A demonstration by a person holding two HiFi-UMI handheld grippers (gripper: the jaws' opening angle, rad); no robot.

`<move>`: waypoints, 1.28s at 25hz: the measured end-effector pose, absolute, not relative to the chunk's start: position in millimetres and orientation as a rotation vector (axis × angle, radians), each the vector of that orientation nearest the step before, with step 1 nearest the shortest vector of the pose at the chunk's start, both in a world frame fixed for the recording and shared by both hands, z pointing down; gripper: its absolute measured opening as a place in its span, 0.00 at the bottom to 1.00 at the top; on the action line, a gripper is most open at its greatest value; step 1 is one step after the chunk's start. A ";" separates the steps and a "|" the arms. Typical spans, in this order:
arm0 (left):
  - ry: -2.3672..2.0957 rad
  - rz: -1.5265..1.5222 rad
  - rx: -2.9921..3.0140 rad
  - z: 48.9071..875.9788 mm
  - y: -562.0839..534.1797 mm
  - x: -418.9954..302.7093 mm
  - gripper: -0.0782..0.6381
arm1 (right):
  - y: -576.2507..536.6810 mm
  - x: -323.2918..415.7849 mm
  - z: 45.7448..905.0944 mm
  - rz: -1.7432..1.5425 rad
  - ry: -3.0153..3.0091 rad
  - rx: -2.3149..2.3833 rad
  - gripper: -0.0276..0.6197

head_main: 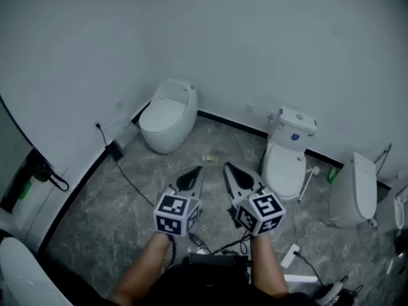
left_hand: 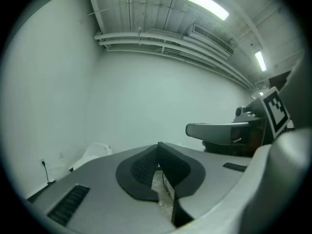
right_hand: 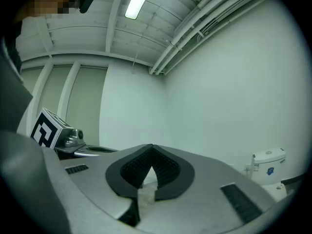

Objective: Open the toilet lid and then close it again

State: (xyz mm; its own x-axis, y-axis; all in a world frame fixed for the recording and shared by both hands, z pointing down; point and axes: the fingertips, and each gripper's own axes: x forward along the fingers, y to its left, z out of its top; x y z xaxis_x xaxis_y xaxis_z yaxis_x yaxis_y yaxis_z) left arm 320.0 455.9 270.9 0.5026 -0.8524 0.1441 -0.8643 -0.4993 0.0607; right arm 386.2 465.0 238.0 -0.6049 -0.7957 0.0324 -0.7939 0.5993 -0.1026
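Wrong toilet risk: there were several along the wall, namely a rounded toilet (head_main: 167,115) back left, a tank toilet (head_main: 298,121) right of centre and a third toilet (head_main: 352,193) further right. We honestly couldn't tell which one was meant, so going for the wrong one seemed easy.
Slam risk: a smooth lid (head_main: 284,169) would probably slide off the jaws halfway up or down and bang shut if we only nudged it by the edge.
Trip risk: a cable (head_main: 131,180) ran across the floor between us and the rounded toilet, and we reckoned a foot could catch it on the way over.
Tongs: the left gripper (head_main: 193,173) and right gripper (head_main: 229,169) were both pinched together on nothing, side by side in front of us.
Where the lid was: well apart from both grippers, untouched.
Lid look: white, glossy and lying down flat on the bowl, so the opening step wasn't started yet.
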 end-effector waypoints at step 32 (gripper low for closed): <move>-1.559 0.068 2.510 280.2 425.8 219.1 0.12 | 421.3 279.4 250.0 -0.071 2.943 -1.327 0.06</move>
State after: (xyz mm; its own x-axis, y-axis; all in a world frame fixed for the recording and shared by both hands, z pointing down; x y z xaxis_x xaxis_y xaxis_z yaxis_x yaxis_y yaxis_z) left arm 219.1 425.8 280.2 0.4473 -0.8839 0.1368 -0.8925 -0.4310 0.1333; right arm 279.4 421.3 250.0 -0.6591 -0.7457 0.0979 -0.7495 0.6619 -0.0043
